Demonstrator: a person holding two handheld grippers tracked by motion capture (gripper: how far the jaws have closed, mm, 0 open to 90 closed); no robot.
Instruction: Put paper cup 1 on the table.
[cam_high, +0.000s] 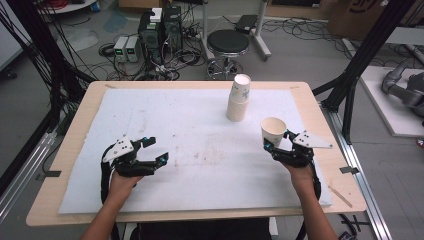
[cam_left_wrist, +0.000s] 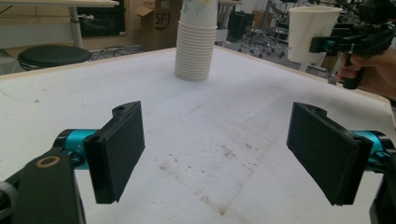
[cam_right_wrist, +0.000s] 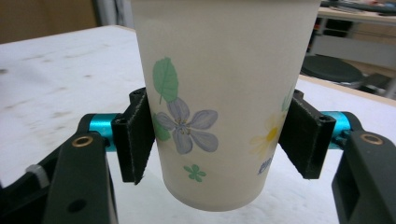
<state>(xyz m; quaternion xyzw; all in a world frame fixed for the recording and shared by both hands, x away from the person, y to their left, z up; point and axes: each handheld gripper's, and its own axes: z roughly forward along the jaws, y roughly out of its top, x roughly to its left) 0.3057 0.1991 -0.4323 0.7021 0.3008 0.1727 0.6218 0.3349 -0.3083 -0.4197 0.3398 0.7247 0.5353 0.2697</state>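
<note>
Two tongs | left tongs (cam_high: 154, 151) agape over bare mat | right tongs (cam_high: 278, 145) clamp cup (cam_high: 273, 131) near table edge (cam_high: 327, 130)

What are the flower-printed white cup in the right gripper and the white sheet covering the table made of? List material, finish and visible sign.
Flower-printed white cup: seemingly paper, matte; thin wall, printed flowers, matches the nested white cup stack.
White sheet: probably foam or felt board, matte and slightly rough; stained, with a thick edge above the wooden tabletop.

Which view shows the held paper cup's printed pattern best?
The right gripper view: the paper cup sits close up between the right gripper pads, flowers and leaf plain. The high view shows its open rim; the left gripper view shows it distant, pattern unreadable.
</note>
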